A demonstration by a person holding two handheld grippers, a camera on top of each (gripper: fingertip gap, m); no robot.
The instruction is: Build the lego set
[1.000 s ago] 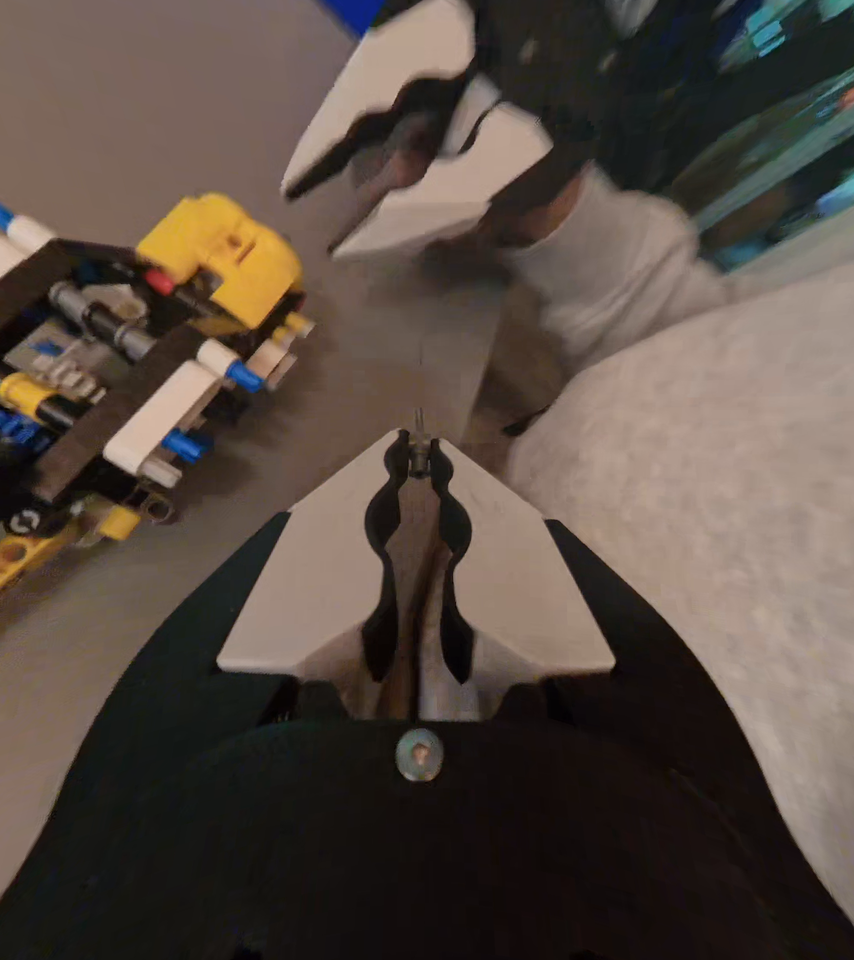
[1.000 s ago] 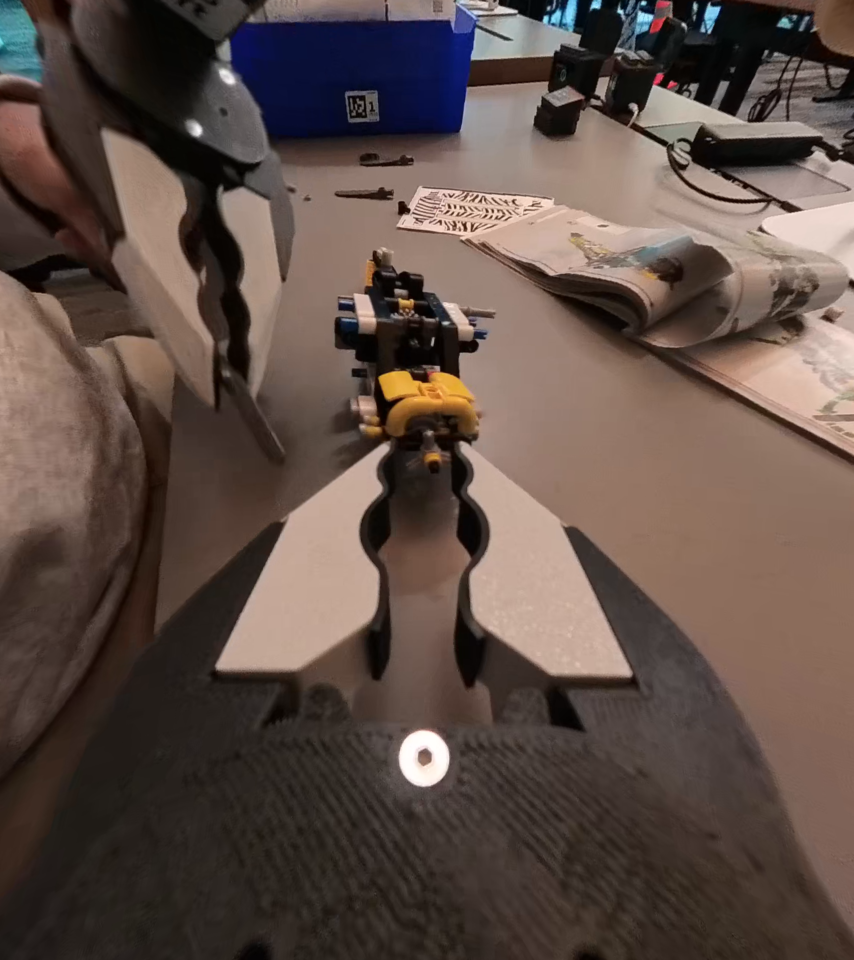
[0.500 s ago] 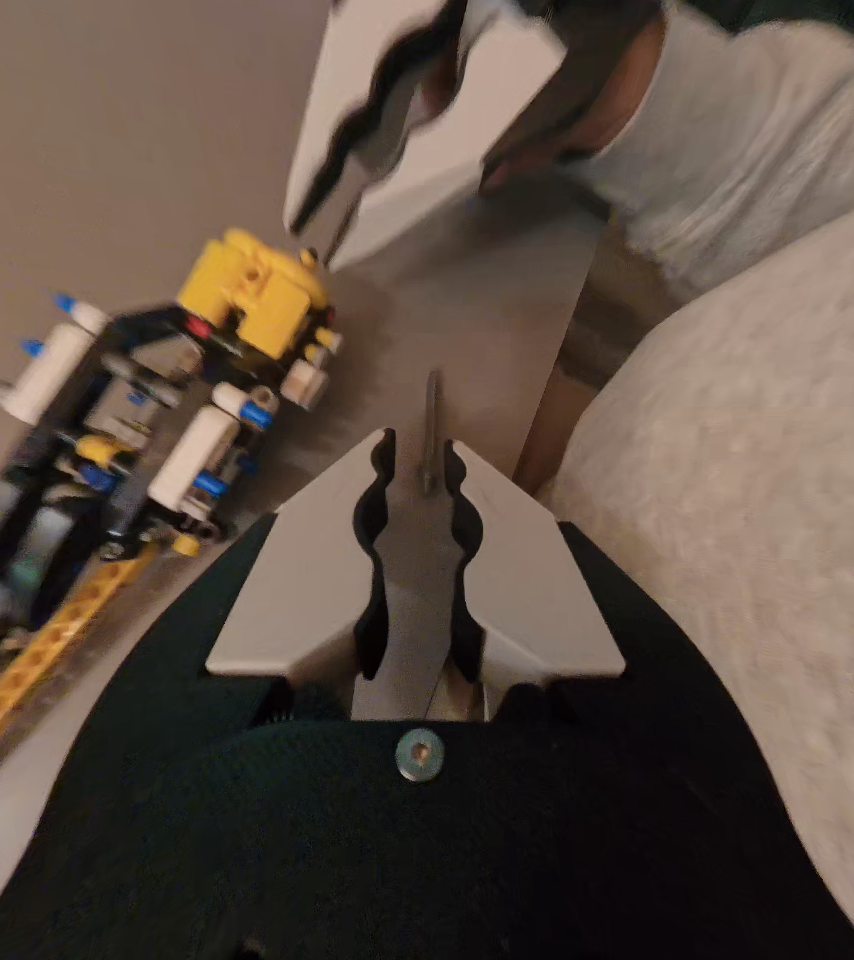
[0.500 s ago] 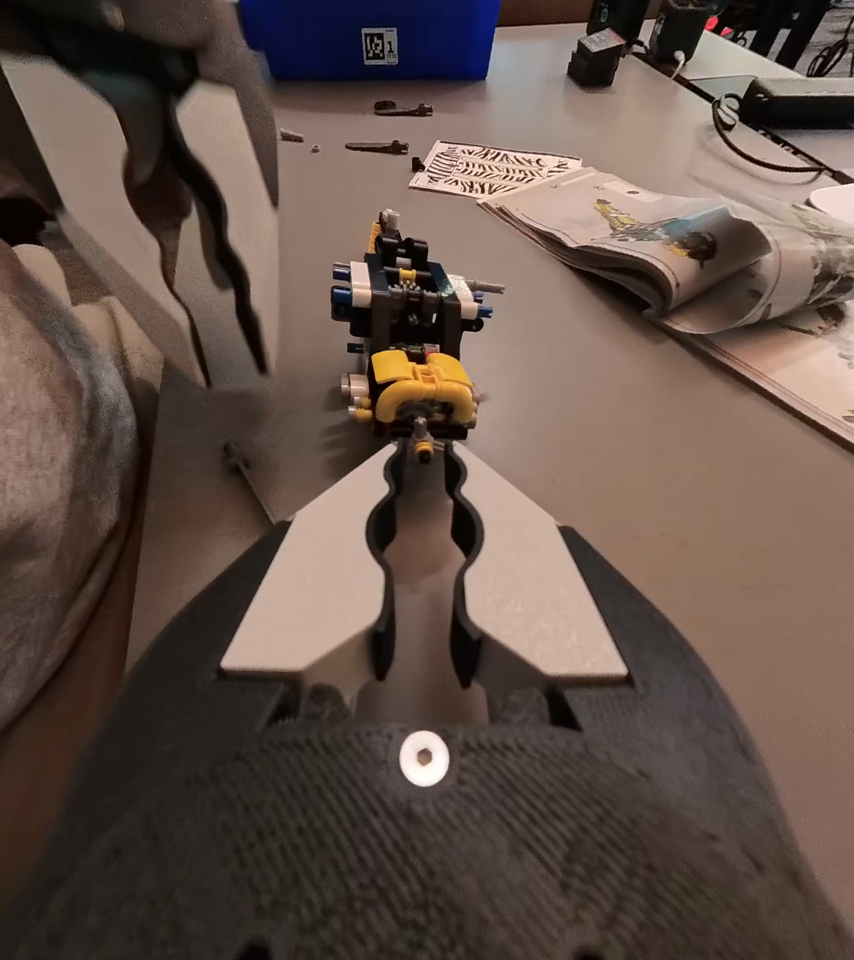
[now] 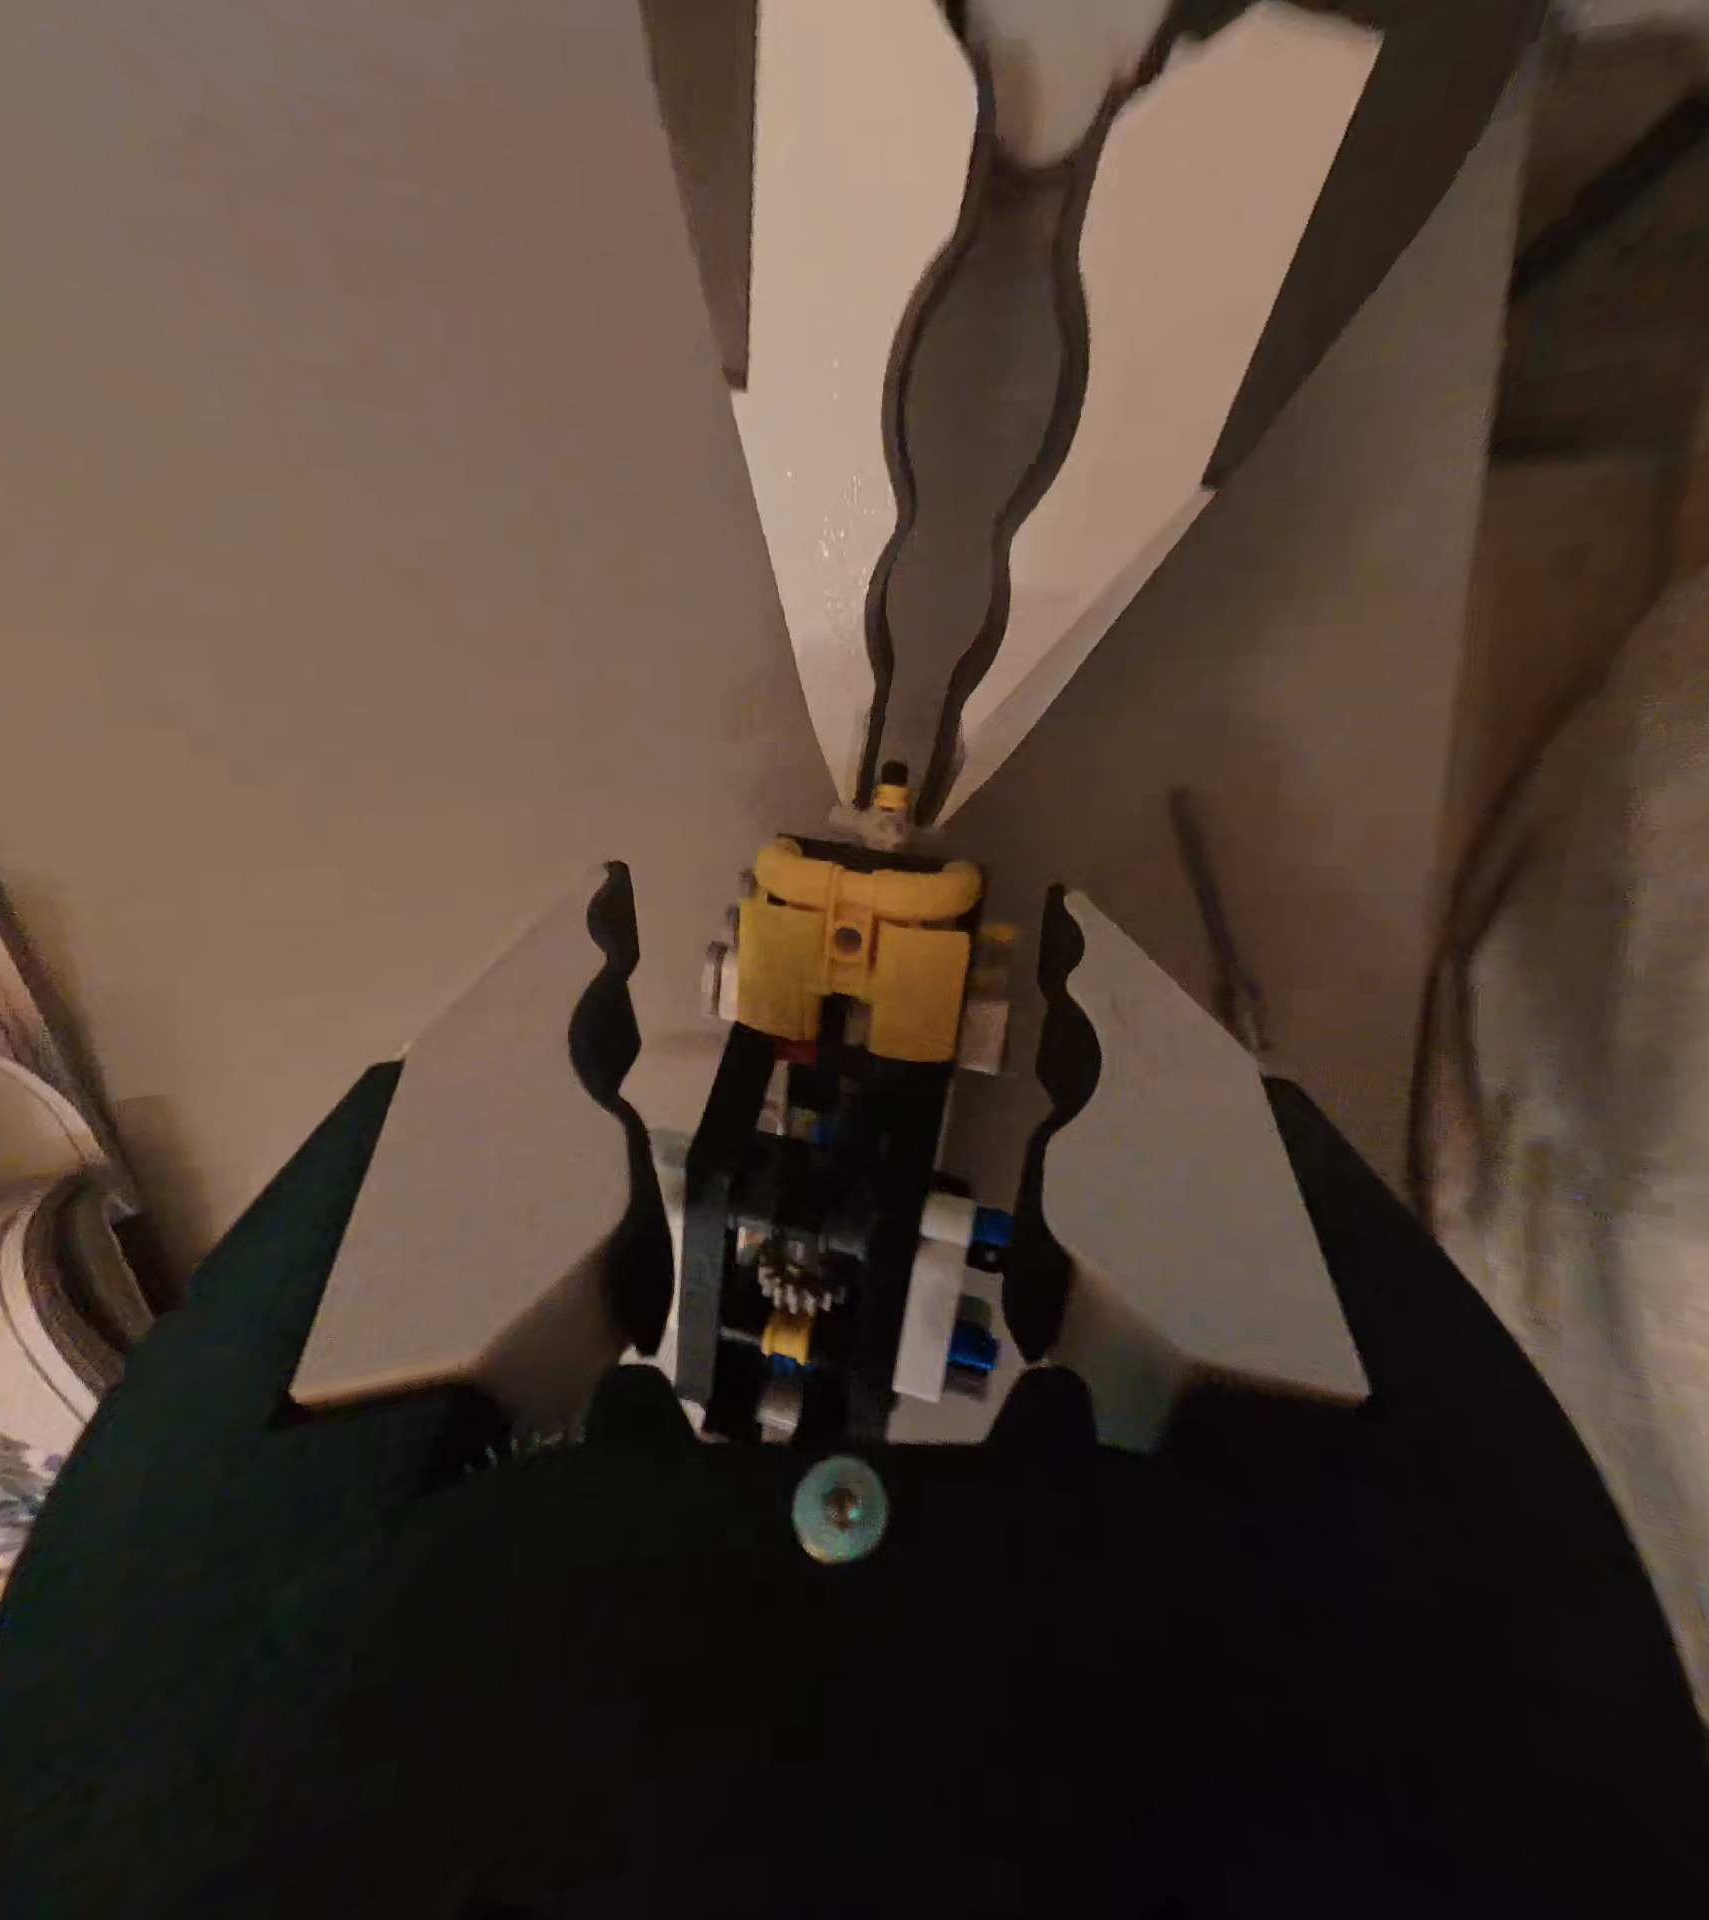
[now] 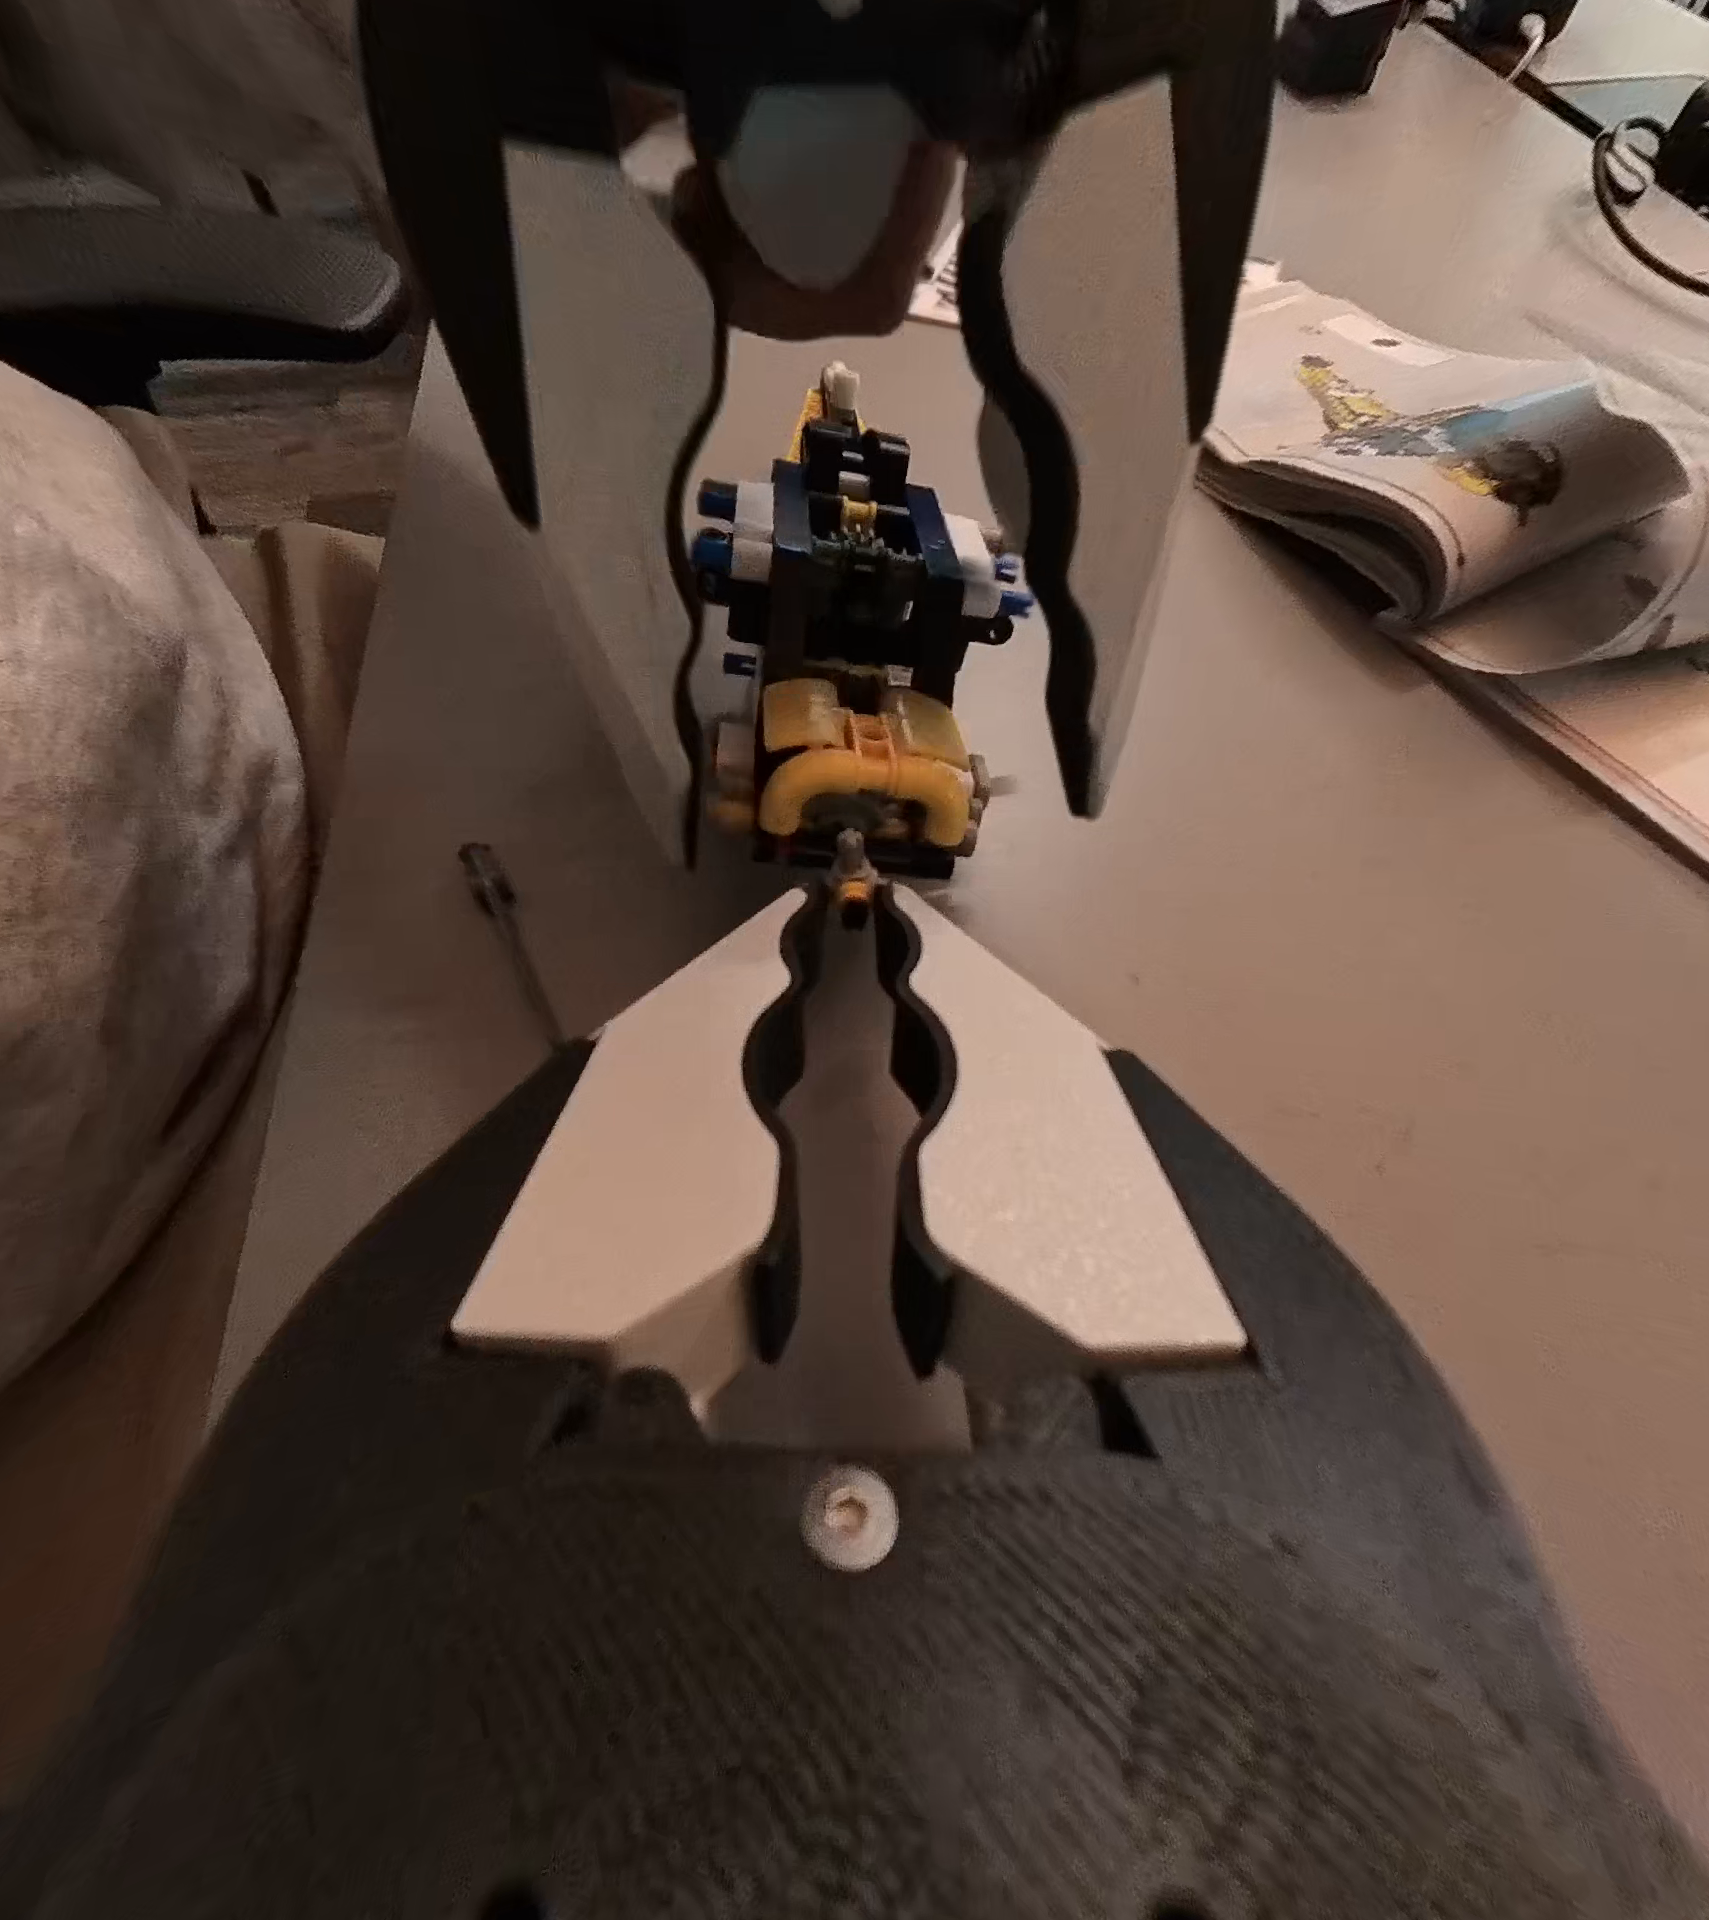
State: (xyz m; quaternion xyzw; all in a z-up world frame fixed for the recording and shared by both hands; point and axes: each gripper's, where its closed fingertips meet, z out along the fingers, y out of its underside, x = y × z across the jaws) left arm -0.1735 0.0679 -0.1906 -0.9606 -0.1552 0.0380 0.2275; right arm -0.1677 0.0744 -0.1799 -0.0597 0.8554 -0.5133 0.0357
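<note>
The lego model [image 6: 860,748], a black frame with a yellow front block and white and blue pins, stands on the grey table [image 6: 1349,1039]. My right gripper [image 6: 852,902] is closed on the small yellow-tipped axle [image 6: 855,883] that sticks out of the model's front. My left gripper [image 5: 834,883] is open wide and straddles the model [image 5: 850,956] from the opposite end, with a gap on both sides. It also shows at the top of the right wrist view [image 6: 881,831]. The right gripper [image 5: 902,795] shows at the top of the left wrist view. A thin grey axle [image 6: 507,935] lies loose on the table beside the model.
An open instruction booklet [image 6: 1452,499] lies to the right of the model, with loose pages beyond it. A black cable [image 6: 1681,208] sits at the back right. The table's edge and a person's grey-clad body [image 6: 50,831] are close on the left.
My left gripper let go of the thin grey axle, which now lies on the table. It swung round over the model and opened wide around it. My right gripper stayed on the front axle.
</note>
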